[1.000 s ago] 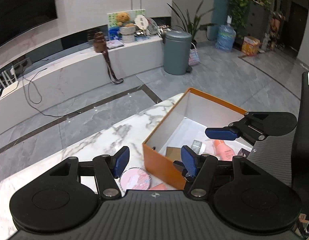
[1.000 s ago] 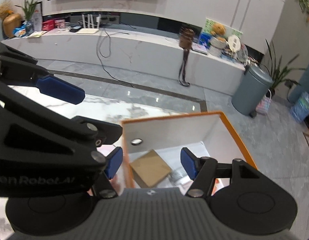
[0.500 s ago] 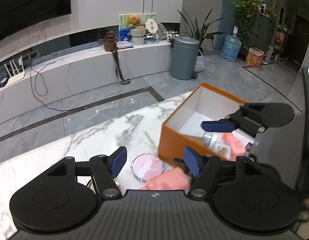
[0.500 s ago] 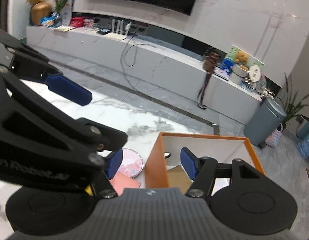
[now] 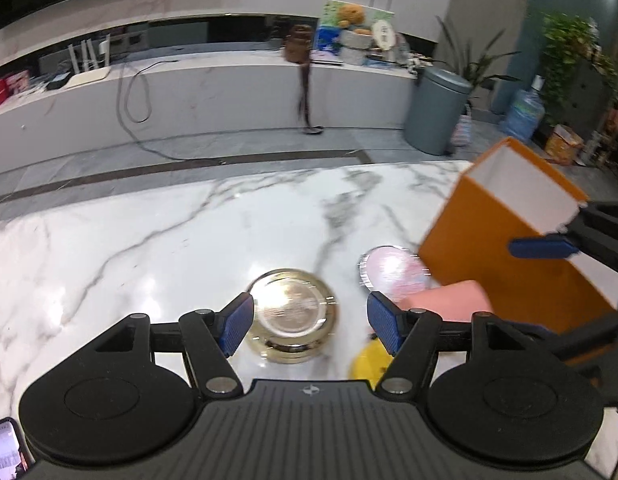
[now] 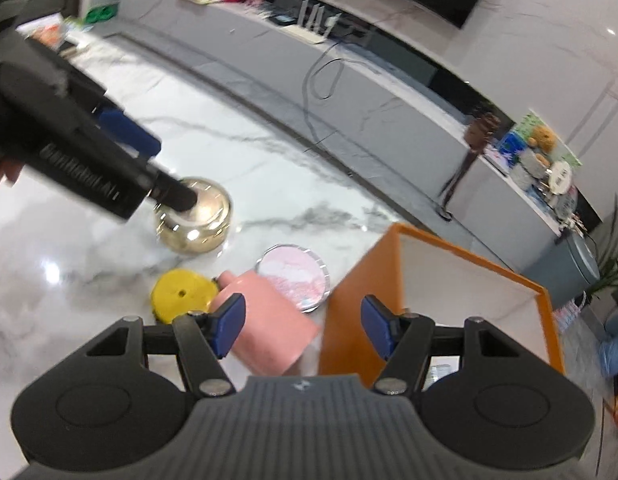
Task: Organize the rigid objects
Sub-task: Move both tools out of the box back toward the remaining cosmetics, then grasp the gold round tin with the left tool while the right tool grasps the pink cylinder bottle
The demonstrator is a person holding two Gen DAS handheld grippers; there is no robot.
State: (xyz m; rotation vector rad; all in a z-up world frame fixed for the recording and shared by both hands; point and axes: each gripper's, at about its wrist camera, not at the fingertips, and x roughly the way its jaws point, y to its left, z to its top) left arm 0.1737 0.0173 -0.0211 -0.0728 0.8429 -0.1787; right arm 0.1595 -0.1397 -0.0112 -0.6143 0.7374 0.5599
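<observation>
Marble desk (image 5: 157, 240) under both views, blurred by motion.

Left tongs (image 5: 309, 322) released, blue pads spread wide and apart from everything, angled down over a gold jar (image 5: 291, 316). Jar upright on the desk, seen between the pads in the left view, nearer the left pad; contact not evident. In the right view, left tongs (image 6: 149, 172) dark and smeared at upper left, tip over the gold jar (image 6: 195, 222).

Right tongs (image 6: 303, 326) released too, nothing pressed between the pads. Left pad over a pink box (image 6: 269, 320), right pad over the wall of an orange box (image 6: 361, 308).

Orange box (image 5: 509, 248) open-topped, white inside, standing on the desk at the right. Pink box (image 5: 449, 300) flat on the desk just beside it, touching or nearly so. Round pink compact (image 6: 295, 282) with silver rim lying flat by the orange box's corner, partly under the pink box's edge. Yellow disc (image 6: 183, 294) flat on the desk, just left of the pink box, between it and the jar.

Beyond the desk, grey floor, long white bench with cables, grey bin (image 5: 435, 112).
</observation>
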